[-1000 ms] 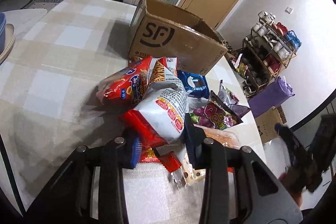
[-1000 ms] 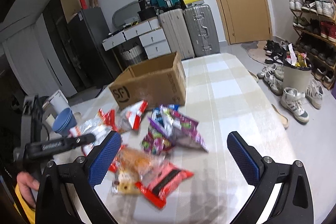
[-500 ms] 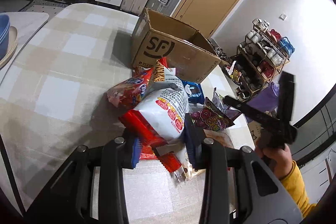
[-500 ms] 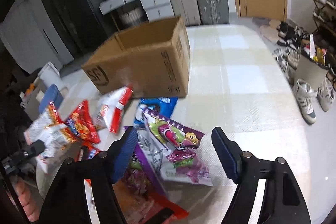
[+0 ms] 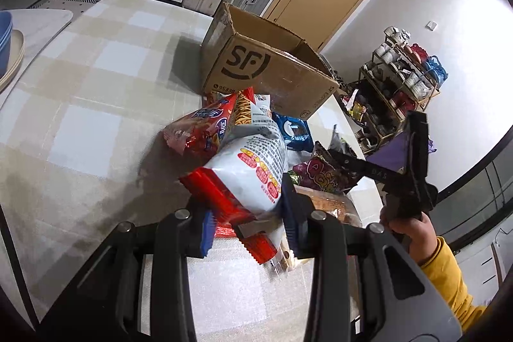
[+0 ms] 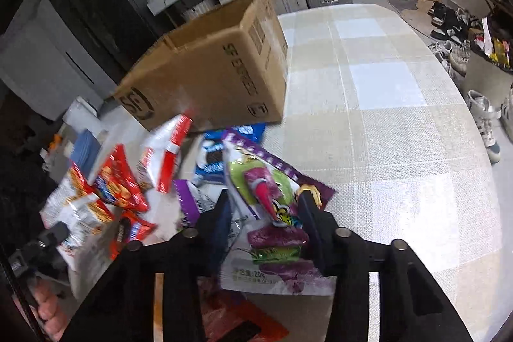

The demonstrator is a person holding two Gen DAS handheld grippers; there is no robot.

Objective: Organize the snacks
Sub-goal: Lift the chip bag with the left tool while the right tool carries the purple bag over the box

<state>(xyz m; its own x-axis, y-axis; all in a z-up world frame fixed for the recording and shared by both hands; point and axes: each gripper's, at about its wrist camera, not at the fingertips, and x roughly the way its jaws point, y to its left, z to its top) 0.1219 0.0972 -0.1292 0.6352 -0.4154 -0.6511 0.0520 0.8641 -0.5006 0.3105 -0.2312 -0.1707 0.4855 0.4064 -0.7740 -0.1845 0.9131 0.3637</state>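
Checked tablecloth [image 5: 80, 104]: beige and white, covers the table. Left gripper [image 5: 247, 223]: jaws clamped on the red-edged end of a white snack bag [image 5: 253, 162], held above the pile. Red snack bag [image 5: 198, 130]: just left of the white one. SF cardboard box [image 5: 256, 69]: open-topped, upright behind the pile. Blue cookie packet [image 5: 295, 130]: lies before the box. Right gripper [image 6: 264, 213]: jaws closing, a purple and green candy bag [image 6: 266, 191] between them, pads touching its sides.
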